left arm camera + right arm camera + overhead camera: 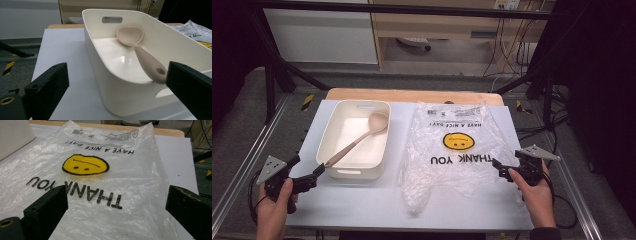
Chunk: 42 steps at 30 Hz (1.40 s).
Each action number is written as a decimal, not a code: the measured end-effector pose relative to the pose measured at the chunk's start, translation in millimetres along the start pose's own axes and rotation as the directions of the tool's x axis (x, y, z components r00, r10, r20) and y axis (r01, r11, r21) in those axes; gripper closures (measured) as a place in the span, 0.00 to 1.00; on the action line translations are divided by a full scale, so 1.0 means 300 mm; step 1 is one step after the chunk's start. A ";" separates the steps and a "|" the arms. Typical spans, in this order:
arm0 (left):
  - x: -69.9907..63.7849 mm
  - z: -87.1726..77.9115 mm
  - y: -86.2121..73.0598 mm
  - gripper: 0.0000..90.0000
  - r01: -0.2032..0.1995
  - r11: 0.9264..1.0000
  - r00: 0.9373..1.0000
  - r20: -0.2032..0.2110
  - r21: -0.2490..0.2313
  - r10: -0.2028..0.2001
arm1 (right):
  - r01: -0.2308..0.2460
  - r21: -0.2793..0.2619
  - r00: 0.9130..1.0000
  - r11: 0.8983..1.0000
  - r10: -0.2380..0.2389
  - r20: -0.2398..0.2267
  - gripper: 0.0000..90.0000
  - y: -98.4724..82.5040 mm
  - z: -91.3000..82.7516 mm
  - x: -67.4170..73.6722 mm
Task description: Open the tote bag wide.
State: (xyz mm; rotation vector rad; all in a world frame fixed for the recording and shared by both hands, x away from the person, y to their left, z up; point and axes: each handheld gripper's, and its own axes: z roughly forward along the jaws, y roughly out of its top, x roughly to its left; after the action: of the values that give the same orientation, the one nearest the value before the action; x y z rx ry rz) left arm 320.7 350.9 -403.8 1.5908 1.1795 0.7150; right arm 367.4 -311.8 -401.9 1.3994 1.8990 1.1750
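Nearest to the camera, two hands come up from the near edge, each holding a tool. On the left, the left tool (318,171) has its jaws spread wide, pointing at the near left corner of the cream tub (328,134), just short of the pink ladle (358,140). That ladle lies slantwise inside the tub, bowl at the far right, handle end propped on the near rim; in the left gripper view the handle's holed tip (160,72) sits just beside one jaw, so it looks lined up for a pinch there. Over on the right, the right tool (497,165) also stands spread, holding nothing, at the near right edge of the plastic bag (452,145). This bag lies flat on the white surface (362,205), smiley print up, its mouth probably toward the near side, likely to be opened so the ladle can go in.
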 end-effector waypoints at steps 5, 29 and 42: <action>-0.001 0.001 -0.001 0.05 0.000 1.000 1.000 -0.005 -0.002 0.000 | -0.004 0.002 1.000 1.000 0.004 0.008 0.06 0.030 -0.011 -0.028; 0.027 -0.021 -0.006 0.06 0.027 0.999 0.997 -0.066 -0.021 -0.029 | -0.062 0.198 0.996 0.978 0.049 0.068 0.44 -0.014 0.269 -0.252; 0.047 -0.022 -0.006 0.06 0.023 1.000 0.999 -0.031 -0.014 -0.023 | -0.035 0.221 0.999 0.975 0.032 0.017 0.91 -0.023 0.263 -0.210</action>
State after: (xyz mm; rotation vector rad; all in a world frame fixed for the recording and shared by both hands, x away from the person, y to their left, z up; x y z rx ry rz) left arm 319.4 366.5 -404.8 1.5574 1.2116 0.7336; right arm 448.4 -344.1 -453.3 1.5558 2.0550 0.9894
